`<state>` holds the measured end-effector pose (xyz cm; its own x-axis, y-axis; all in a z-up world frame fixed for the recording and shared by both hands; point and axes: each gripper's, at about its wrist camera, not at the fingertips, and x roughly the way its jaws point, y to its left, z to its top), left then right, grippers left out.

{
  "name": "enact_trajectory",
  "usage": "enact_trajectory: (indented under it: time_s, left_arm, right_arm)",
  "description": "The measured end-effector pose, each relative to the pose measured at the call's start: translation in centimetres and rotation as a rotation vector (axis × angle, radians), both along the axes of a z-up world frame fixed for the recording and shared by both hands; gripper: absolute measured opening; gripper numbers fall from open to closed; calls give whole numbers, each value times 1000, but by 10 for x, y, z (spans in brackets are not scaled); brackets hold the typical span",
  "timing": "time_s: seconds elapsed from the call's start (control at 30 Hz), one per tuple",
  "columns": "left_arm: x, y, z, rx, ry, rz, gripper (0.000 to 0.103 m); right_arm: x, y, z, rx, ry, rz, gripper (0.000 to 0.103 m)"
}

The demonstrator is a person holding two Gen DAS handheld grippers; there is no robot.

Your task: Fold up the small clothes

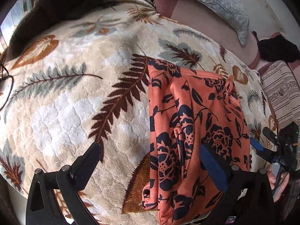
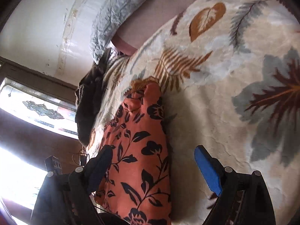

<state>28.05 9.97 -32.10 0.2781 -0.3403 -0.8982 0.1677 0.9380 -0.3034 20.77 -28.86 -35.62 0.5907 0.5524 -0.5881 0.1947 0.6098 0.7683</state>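
Orange floral cloth (image 1: 195, 131), one folded piece, lies on the leaf-patterned blanket (image 1: 65, 97) covering the bed. The left gripper (image 1: 150, 161) has released jaws straddling its near left edge; the right gripper (image 2: 153, 166) also stands wide, unclenched, over the cloth's right edge. Open blanket spreads left; one grey pillow (image 1: 221, 3) lies beyond.

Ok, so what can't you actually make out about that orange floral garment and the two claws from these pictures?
- Left wrist view: the orange floral garment's near edge is cut off by the frame bottom and the left claw's blue finger.
- Right wrist view: the garment's near end runs out of frame; the dark finger covers its left edge.
- Either view: how many layers it has is hidden.
- Left wrist view: the right claw is small at the edge.
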Motion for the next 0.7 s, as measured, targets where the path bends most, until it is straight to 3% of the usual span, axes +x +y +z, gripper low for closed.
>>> enact_trajectory:
  time_s: [0.07, 0.17, 0.23, 0.3, 0.37, 0.43, 0.5, 0.7]
  left_arm:
    - [4, -1, -17, -27, 61, -11, 103]
    - [4, -1, -31, -189, 120, -10, 103]
    - [3, -10, -30, -244, 112, -41, 103]
    - [1, -29, -32, -315, 137, -119, 96]
    - [-3, -45, -29, -262, 117, -127, 87]
    - [-6, -59, -22, -232, 87, -155, 72]
    - [-5, -69, -12, -260, 77, -165, 40]
    - [-3, -143, 16, -267, 10, -246, 41]
  right_arm:
    - [19, 15, -19, 22, 43, 41, 91]
    - [28, 36, -22, -18, -8, 74, 90]
    - [35, 55, -23, -8, -1, 154, 69]
    - [36, 68, -19, -87, -20, 152, 55]
    - [33, 65, -15, -73, -37, 129, 41]
    - [29, 58, -2, -64, -65, 114, 35]
    - [26, 53, 15, -103, -105, 101, 35]
    - [12, -12, 56, -142, -175, 0, 34]
